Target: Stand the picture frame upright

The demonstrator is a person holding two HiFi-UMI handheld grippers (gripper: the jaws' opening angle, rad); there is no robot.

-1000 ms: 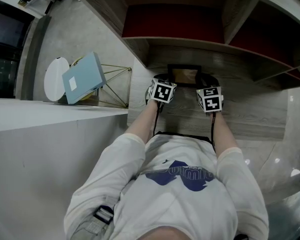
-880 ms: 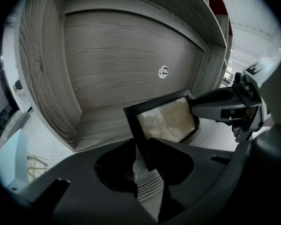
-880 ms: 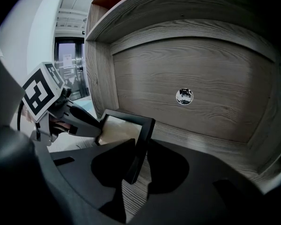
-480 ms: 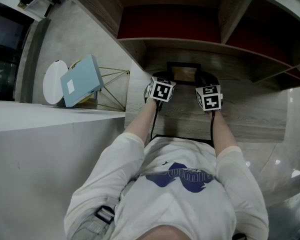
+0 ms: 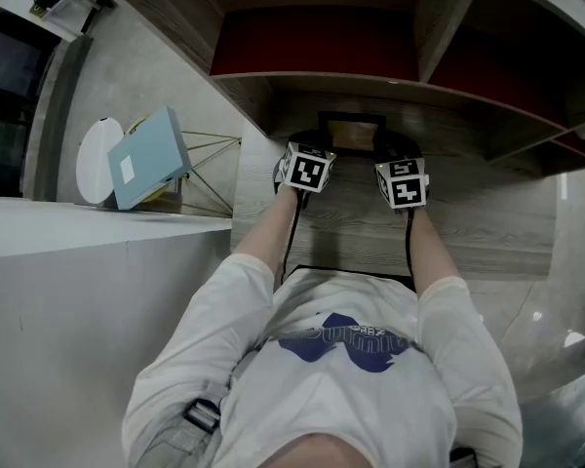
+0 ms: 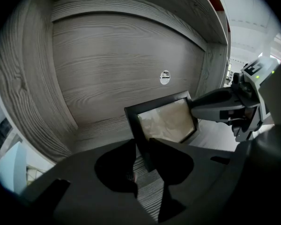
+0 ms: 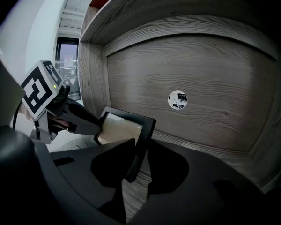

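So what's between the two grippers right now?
The picture frame alone: the left gripper clamps its left edge, the right gripper its right edge. Both gripper views show it.

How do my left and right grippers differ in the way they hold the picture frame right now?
The left gripper clamps the left side edge of the picture frame; the right gripper clamps its right side edge. The left marker cube shows a different black-and-white pattern from the right marker cube. Shared: both grippers' jaws are closed on the lower part of the frame's dark border, above the wooden shelf.
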